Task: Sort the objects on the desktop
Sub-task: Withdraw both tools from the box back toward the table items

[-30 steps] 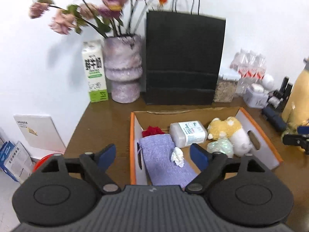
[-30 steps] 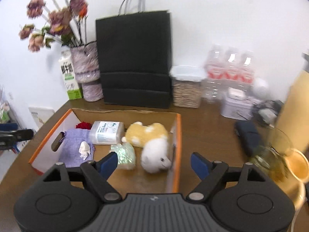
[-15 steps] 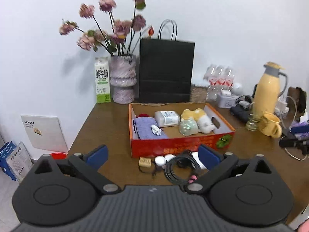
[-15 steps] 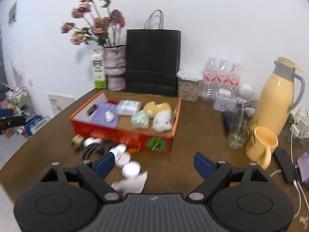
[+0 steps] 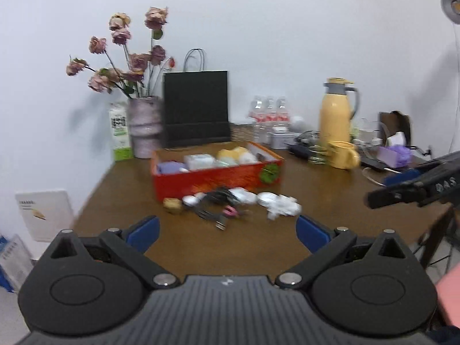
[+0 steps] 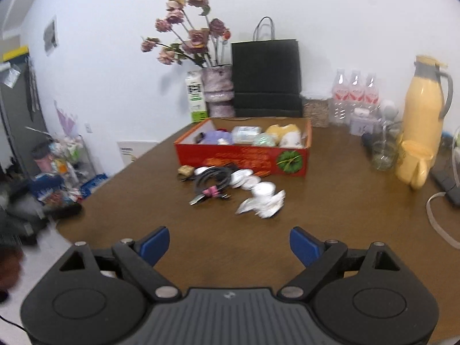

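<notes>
1. The red box (image 6: 241, 156) stands in the middle of the brown table (image 6: 330, 215); it already holds a purple cloth, a wipes pack and a plush toy.
2. In front of the box, touching or just beside each other, lie a black cable (image 6: 214, 179), several white round lids (image 6: 253, 184), a crumpled white wrapper (image 6: 263, 202) and a small tan block (image 6: 185, 170). These look not yet sorted.
3. A second ago both cameras were close over the box; now both have drawn far back, so the whole table shows.
4. The left gripper (image 5: 227, 231) and the right gripper (image 6: 228, 243) stand wide apart with nothing between them; their jaws have just been opening.
5. My judgement: one placing is finished, and the pile is next.
</notes>
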Motion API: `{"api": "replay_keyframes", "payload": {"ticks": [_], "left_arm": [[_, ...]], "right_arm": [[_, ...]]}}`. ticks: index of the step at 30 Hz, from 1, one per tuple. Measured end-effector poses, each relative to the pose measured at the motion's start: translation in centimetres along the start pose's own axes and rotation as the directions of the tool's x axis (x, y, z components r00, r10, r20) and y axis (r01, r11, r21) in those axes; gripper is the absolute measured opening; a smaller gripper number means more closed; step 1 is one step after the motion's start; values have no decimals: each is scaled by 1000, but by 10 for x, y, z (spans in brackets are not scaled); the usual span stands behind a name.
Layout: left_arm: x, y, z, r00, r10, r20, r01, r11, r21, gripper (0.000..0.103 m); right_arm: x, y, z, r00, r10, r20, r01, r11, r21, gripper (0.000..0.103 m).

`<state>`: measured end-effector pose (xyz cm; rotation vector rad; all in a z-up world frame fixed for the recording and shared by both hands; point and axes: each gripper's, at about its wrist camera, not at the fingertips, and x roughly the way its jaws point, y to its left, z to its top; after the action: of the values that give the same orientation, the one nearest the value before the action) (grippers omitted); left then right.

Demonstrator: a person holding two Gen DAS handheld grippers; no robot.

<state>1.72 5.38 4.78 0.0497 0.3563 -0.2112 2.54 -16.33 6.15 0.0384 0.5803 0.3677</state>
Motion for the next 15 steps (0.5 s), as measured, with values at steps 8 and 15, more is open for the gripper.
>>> {"api": "replay_keyframes", "payload": {"ticks": [8,15], "left_arm": [[-4,-19,-13,998,-51,29,50,998,41,103],[11,-16,-19,999,14,-42,-13,1000,24,103]], "right_arm": [[2,10,-21,1000,-16,20,17,998,-52,91],[1,3,-21,997,-58,53,61,997,-52,91]]}}
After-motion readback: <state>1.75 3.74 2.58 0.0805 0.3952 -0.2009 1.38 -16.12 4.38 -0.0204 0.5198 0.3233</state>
